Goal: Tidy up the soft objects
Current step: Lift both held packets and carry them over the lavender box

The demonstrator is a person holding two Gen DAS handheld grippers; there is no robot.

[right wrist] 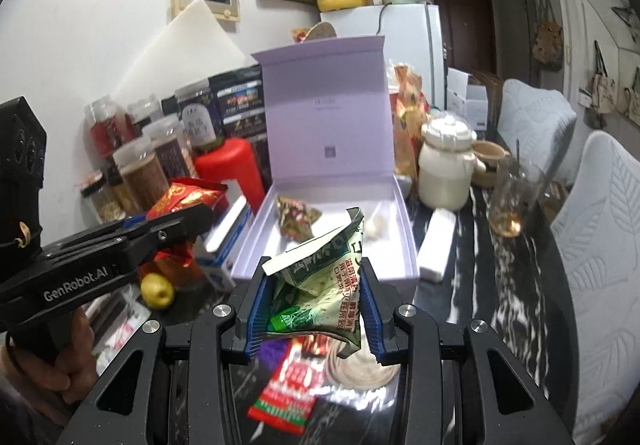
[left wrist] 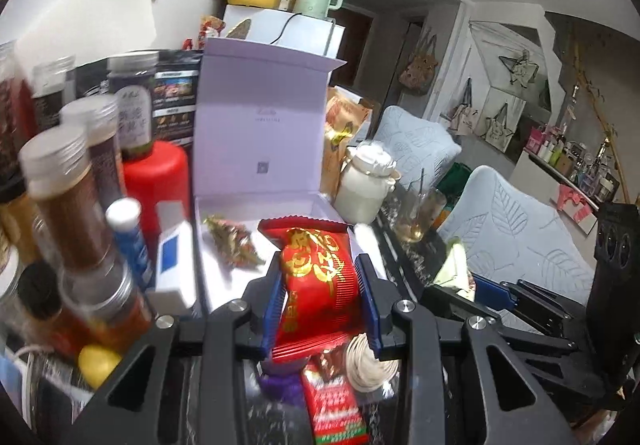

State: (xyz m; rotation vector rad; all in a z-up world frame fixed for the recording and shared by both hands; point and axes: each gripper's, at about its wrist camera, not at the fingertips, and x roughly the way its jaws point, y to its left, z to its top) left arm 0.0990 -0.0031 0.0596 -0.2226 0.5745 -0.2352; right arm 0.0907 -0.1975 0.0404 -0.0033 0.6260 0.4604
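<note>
My left gripper (left wrist: 320,281) is shut on a red snack packet with gold print (left wrist: 316,285), held in the air just short of the open lavender box (left wrist: 256,125). In the right wrist view my right gripper (right wrist: 314,293) is shut on a crumpled green sachet (right wrist: 320,281), lifted before the same lavender box (right wrist: 408,229). A small mottled packet (right wrist: 296,219) lies inside the box, and this mottled packet (left wrist: 232,241) also shows in the left wrist view. The left gripper (right wrist: 176,221) with its red packet (right wrist: 188,197) appears at the left of the right wrist view.
Spice jars (left wrist: 68,205), a red bottle (left wrist: 160,181) and a yellow fruit (right wrist: 157,289) crowd the left of the table. A white jar (right wrist: 444,173) and a glass (right wrist: 512,201) stand to the right of the box. A red-green packet (right wrist: 288,393) and a coiled mat (right wrist: 360,369) lie below.
</note>
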